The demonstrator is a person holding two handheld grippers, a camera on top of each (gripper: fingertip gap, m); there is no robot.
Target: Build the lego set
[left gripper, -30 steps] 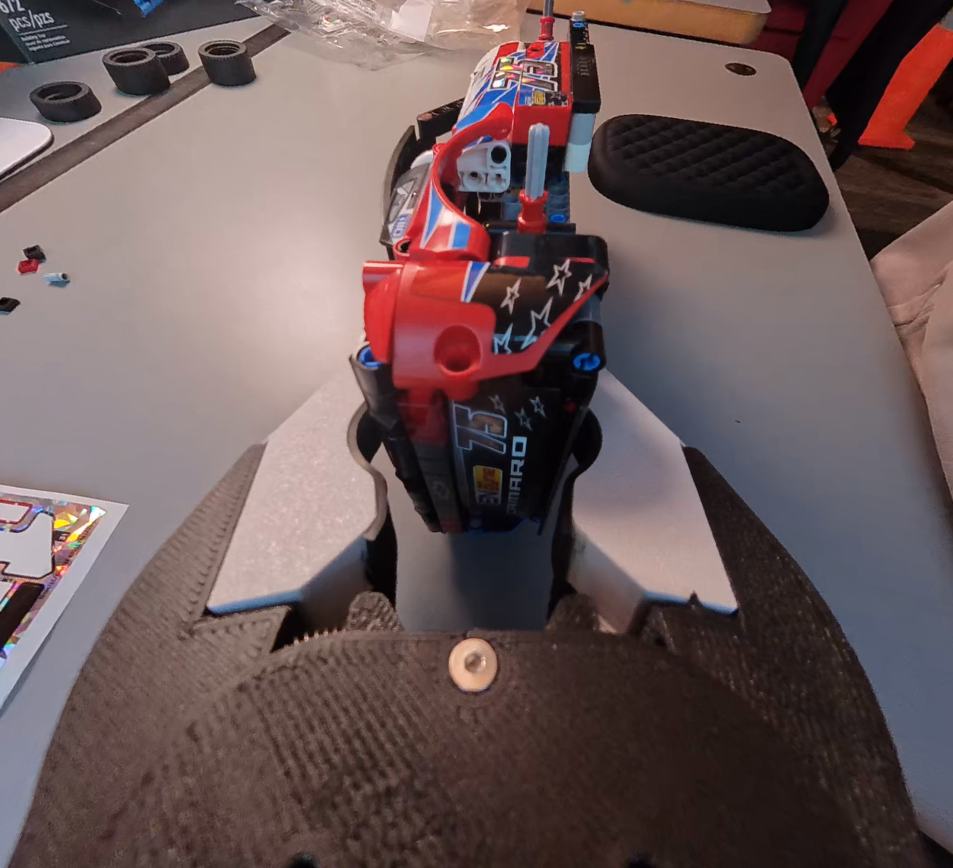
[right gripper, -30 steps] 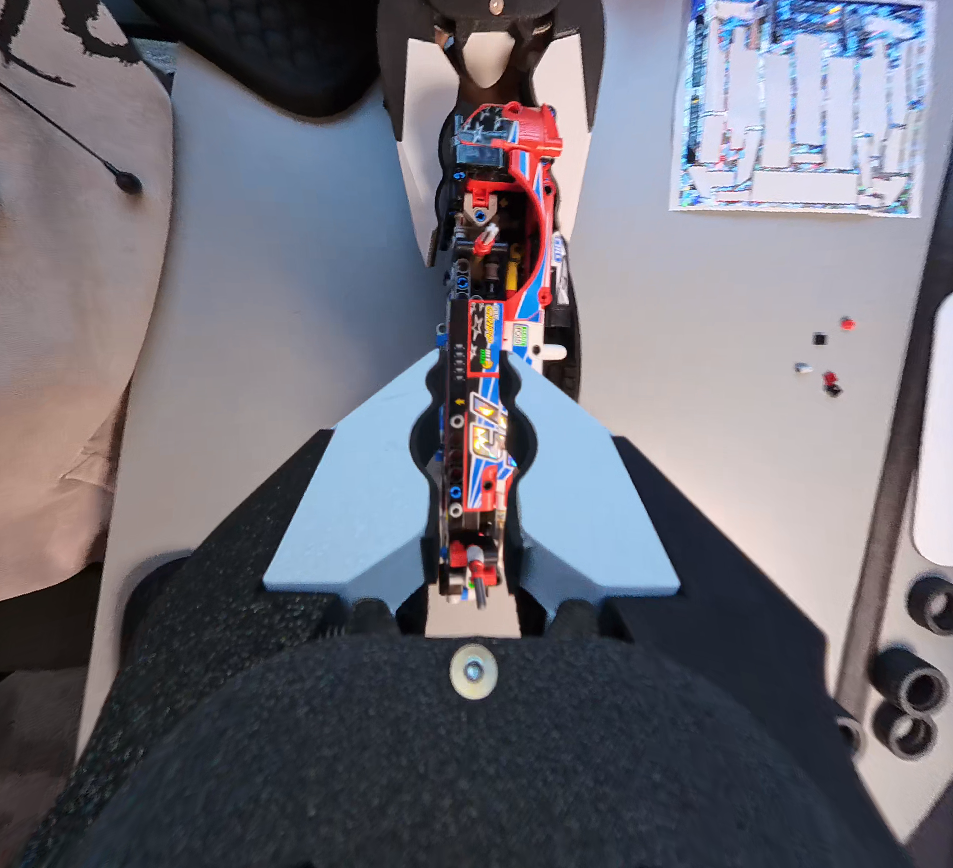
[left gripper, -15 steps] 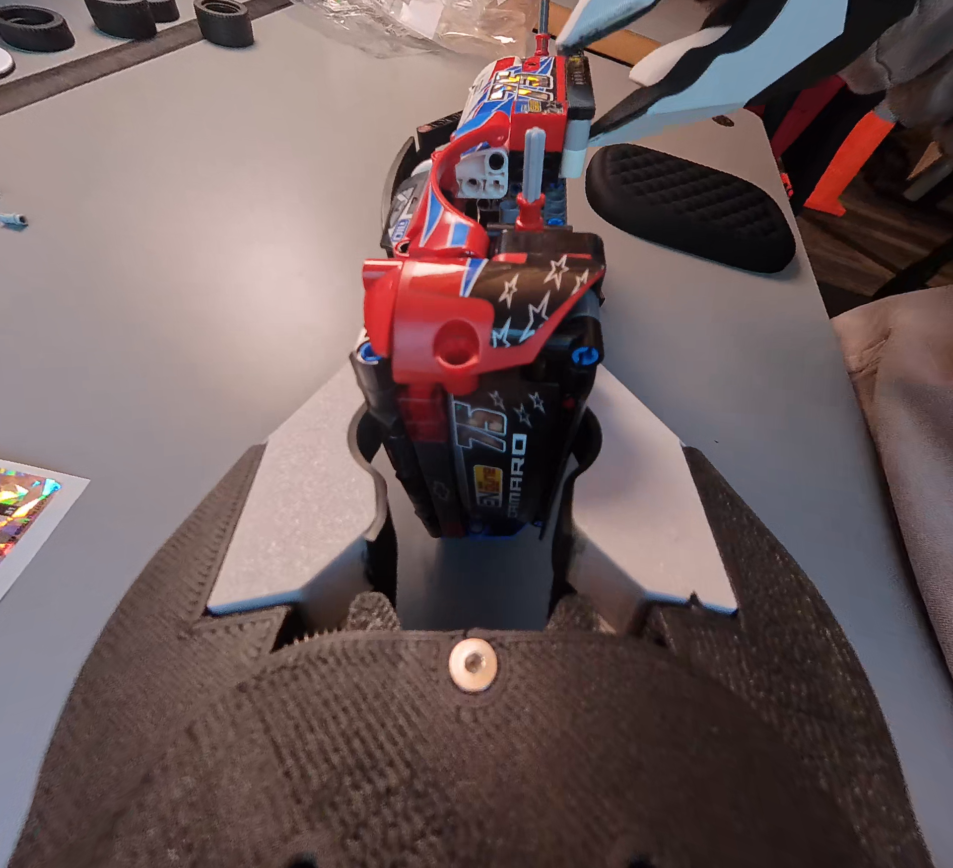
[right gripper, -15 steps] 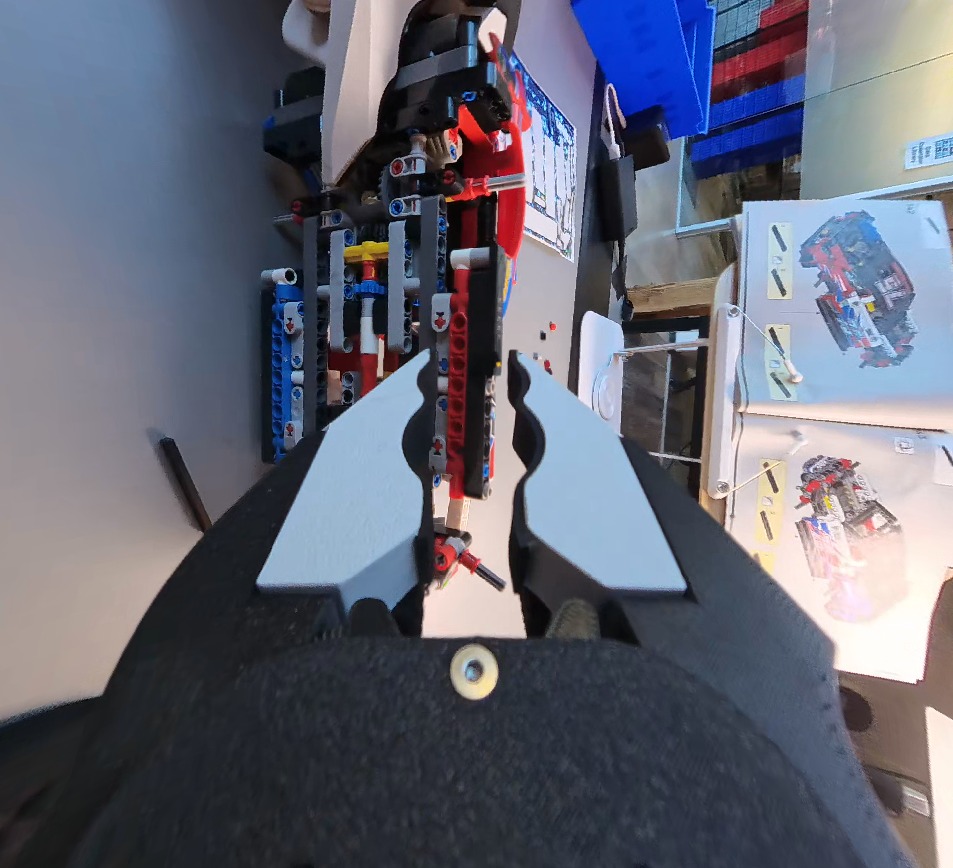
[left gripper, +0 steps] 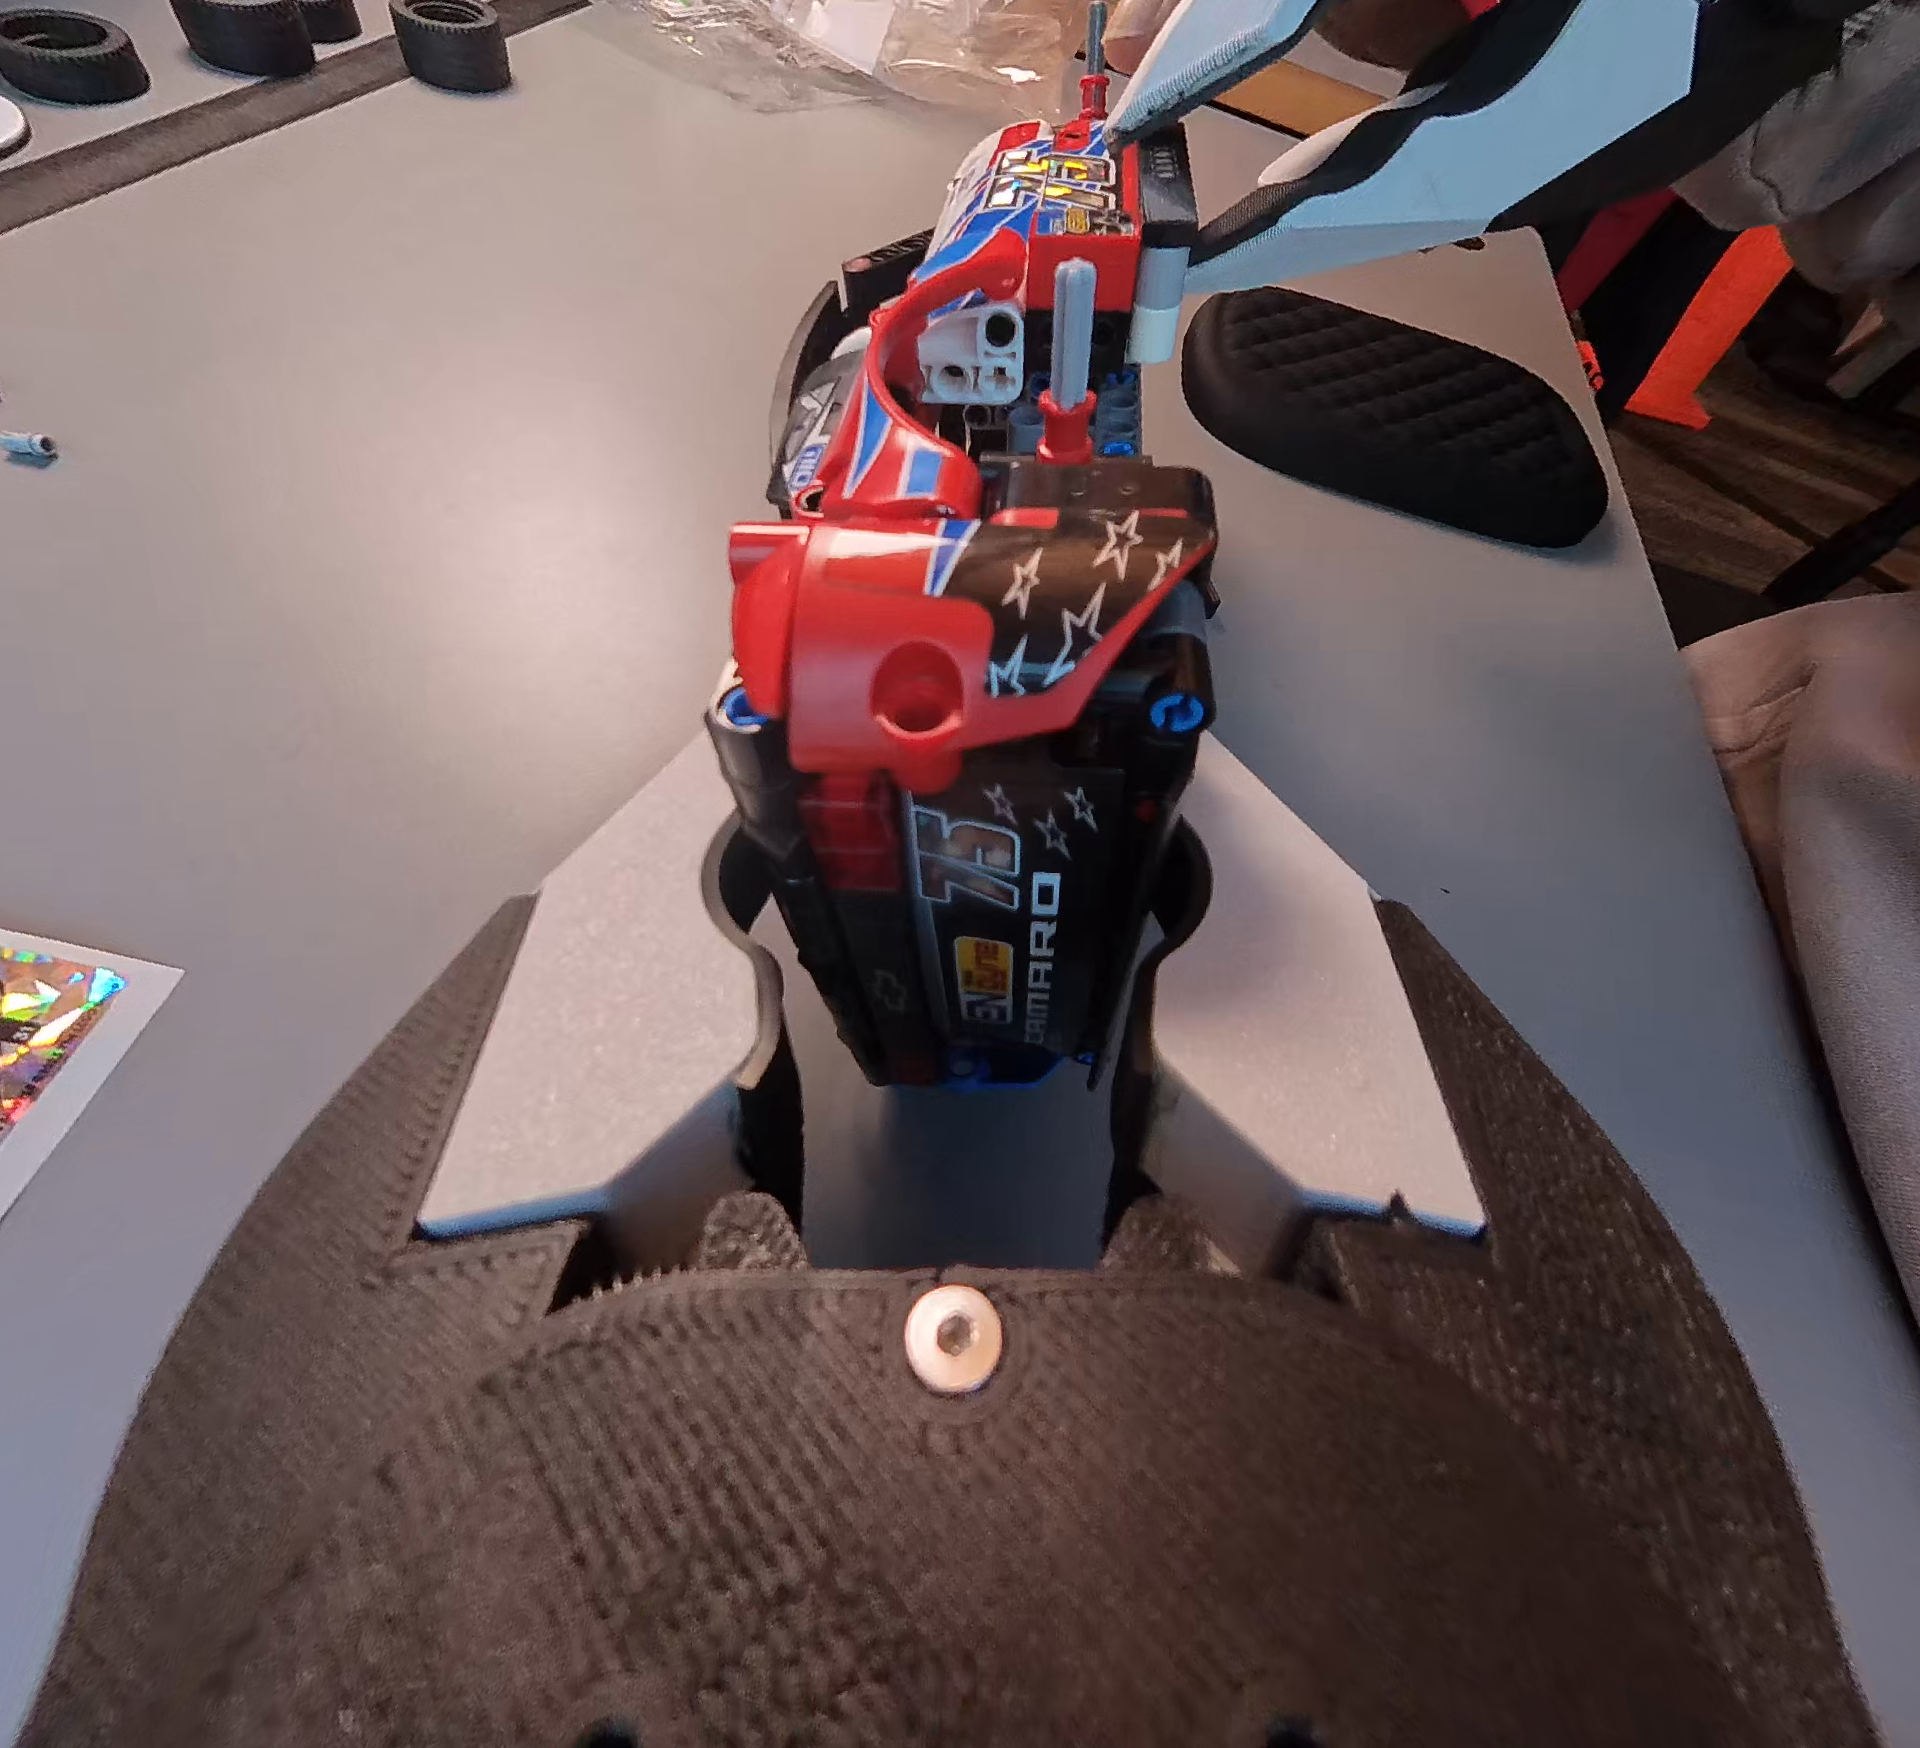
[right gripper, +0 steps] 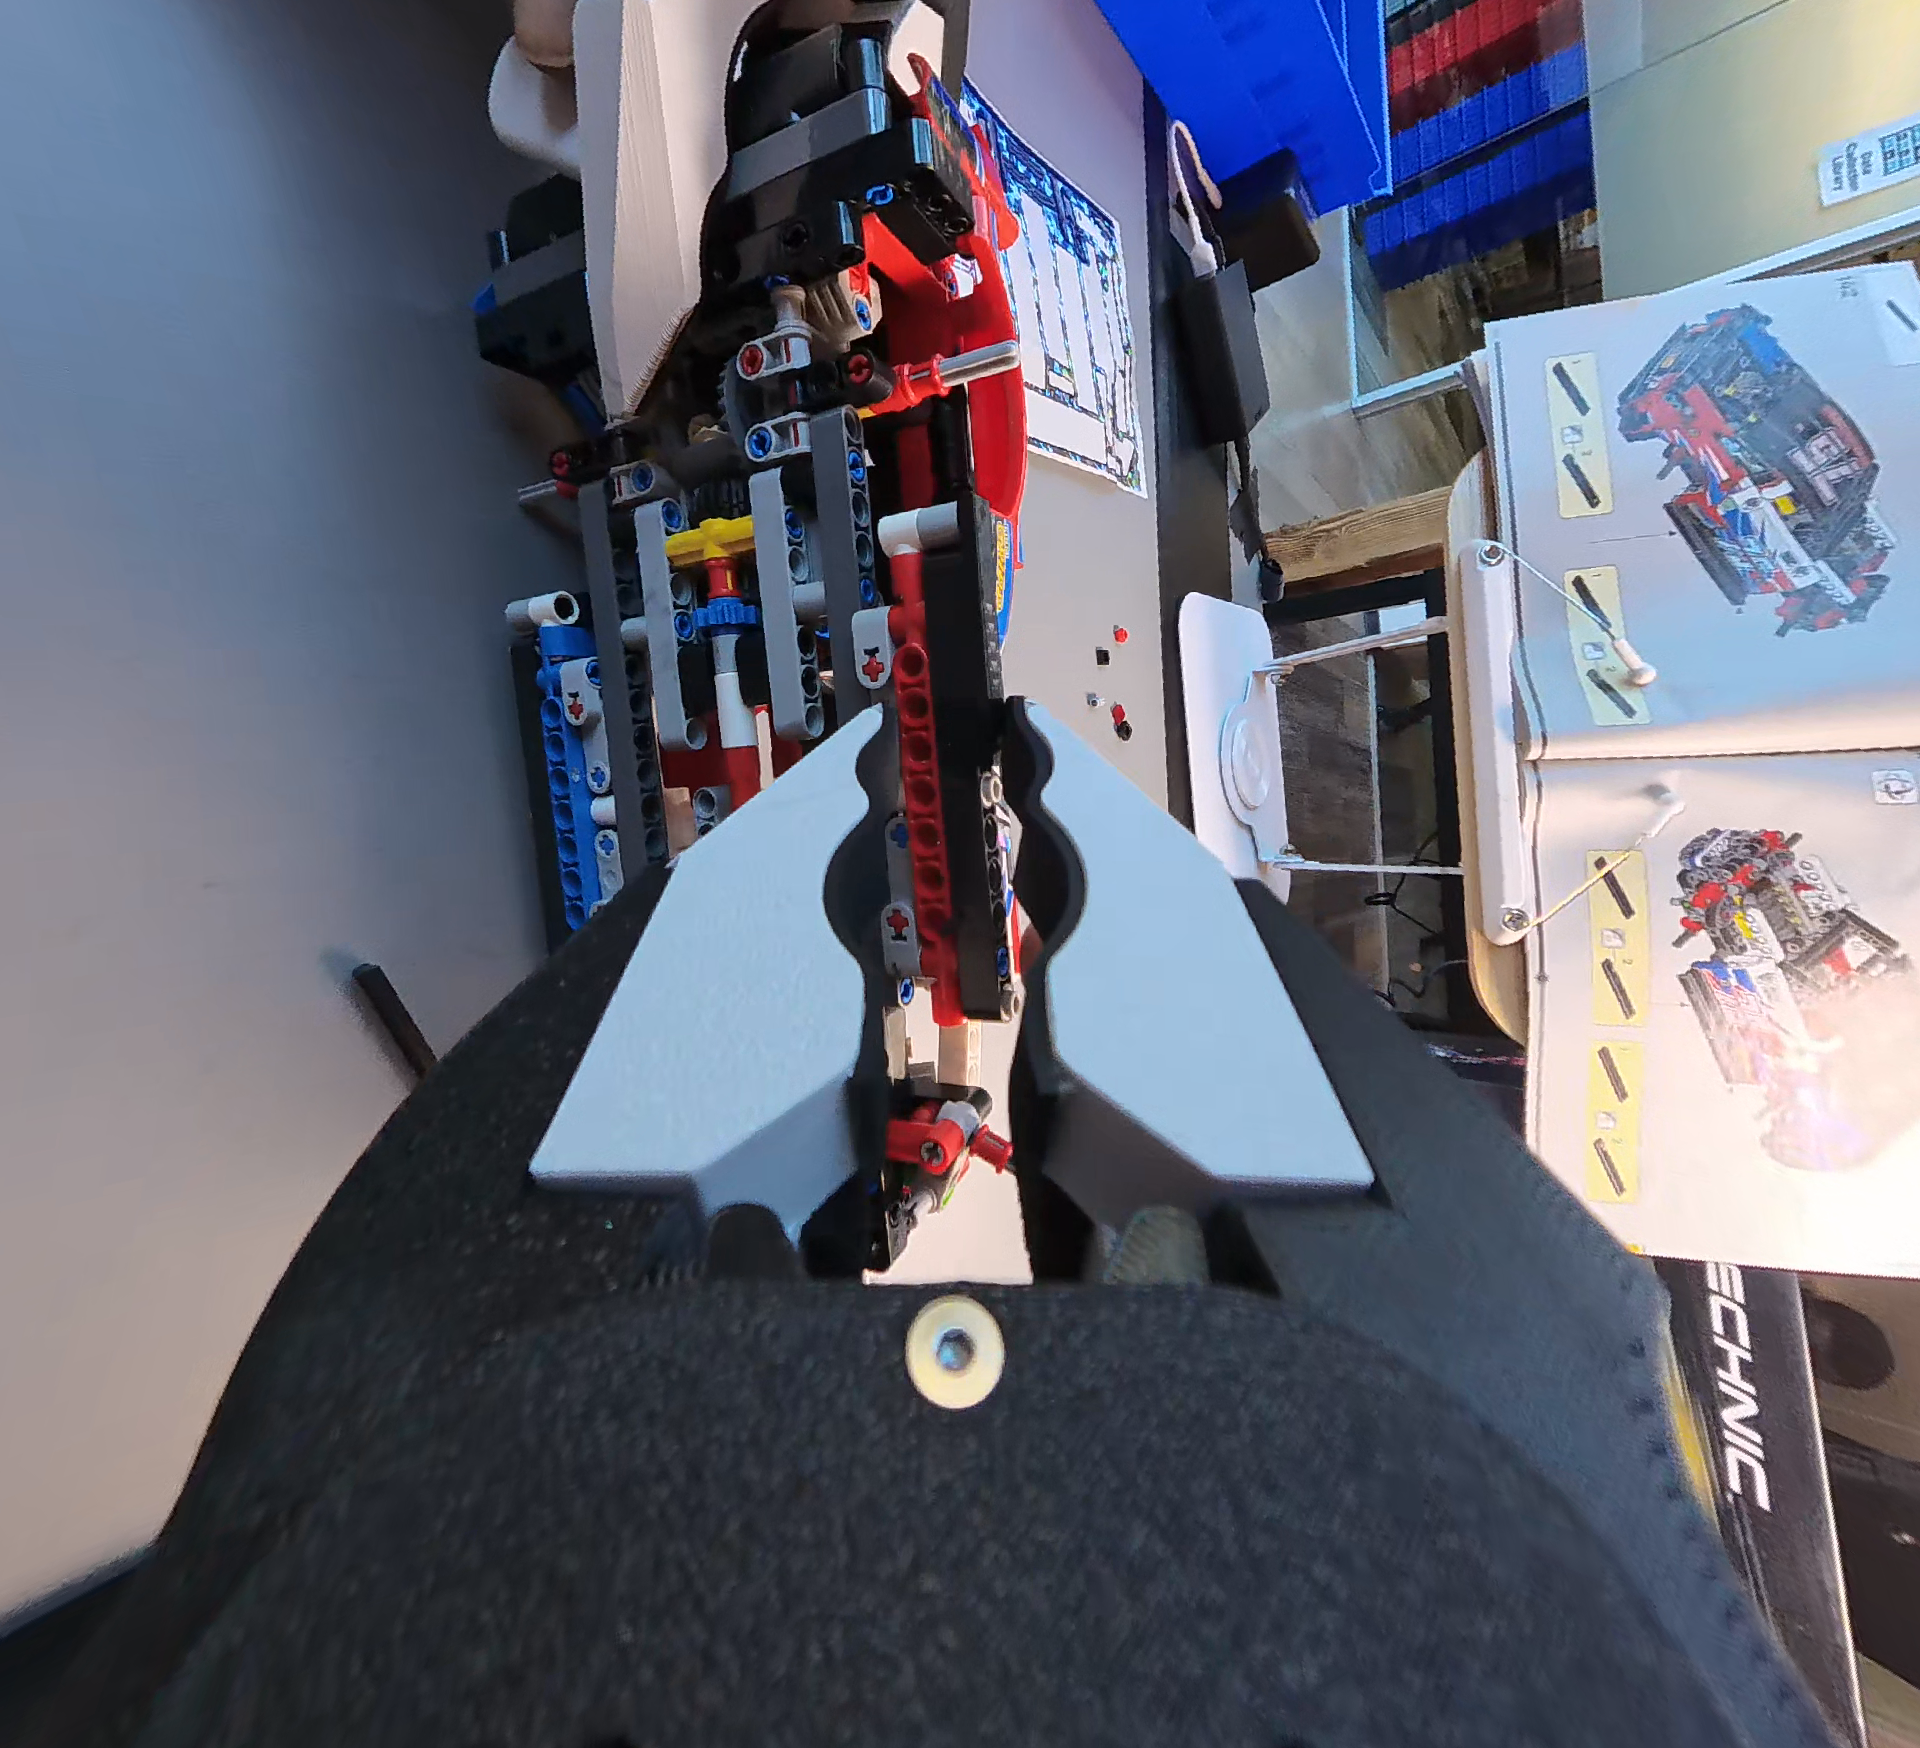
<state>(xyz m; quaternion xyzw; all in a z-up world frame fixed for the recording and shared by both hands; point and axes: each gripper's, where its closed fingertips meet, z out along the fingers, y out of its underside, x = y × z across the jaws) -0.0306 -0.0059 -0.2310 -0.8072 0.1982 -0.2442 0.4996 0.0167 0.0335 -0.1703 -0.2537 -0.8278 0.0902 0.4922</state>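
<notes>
On the grey table, the loose tyres lie far left and the sticker sheet sits at the near left edge. Centre, the left gripper is clamped on the lego car at its black starred end. The car's long axis runs straight away from these jaws toward the right gripper, whose jaws straddle the far end, apparently pinching it; so each hand holds its own end.

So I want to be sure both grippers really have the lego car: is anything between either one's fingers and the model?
Nothing visible. The left gripper clamps the lego car directly, and the right gripper grips its other end.
</notes>
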